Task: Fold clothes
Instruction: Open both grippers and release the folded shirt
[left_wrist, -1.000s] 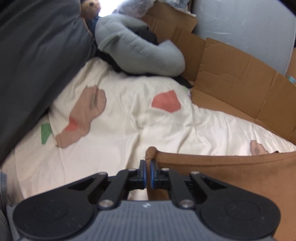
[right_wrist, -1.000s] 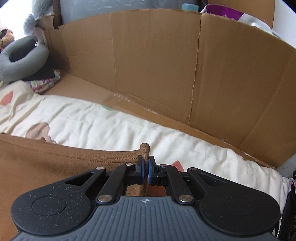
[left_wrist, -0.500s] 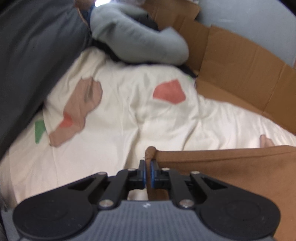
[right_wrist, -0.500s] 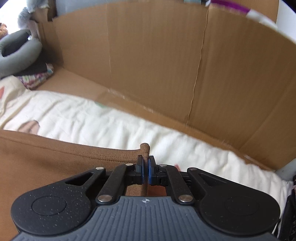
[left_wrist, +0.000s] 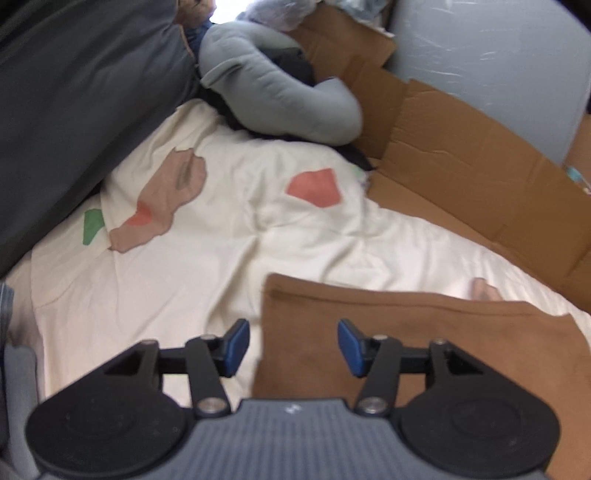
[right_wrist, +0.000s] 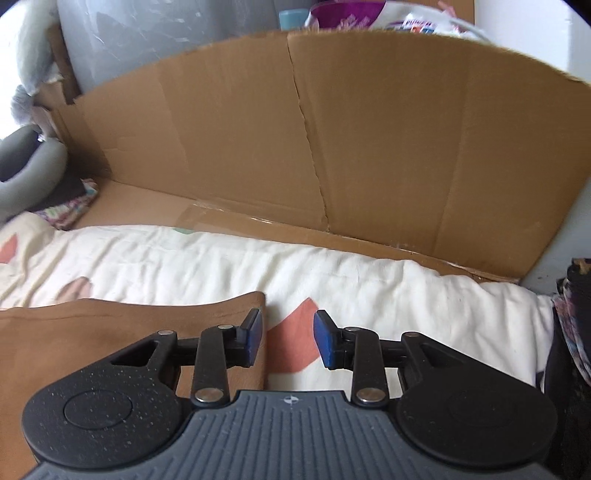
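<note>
- Your left gripper (left_wrist: 291, 346) has a grey ribbed body at 6 o'clock in its view, with a small white mark at the top of the ribs.
- On each side of this body you see a black round housing with a circle pressed in it.
- Black link bars go from the housings to the fingers, and each bar has silver screws at its joints.
- The fingertips (left_wrist: 236, 345) carry blue pads.
- Your right gripper (right_wrist: 287, 339) has the same build: grey ribbed body, small white cross-like mark, black round housings, silver screws, blue pads.
- The black housings of the right one have many small pale specks, like dust.
</note>
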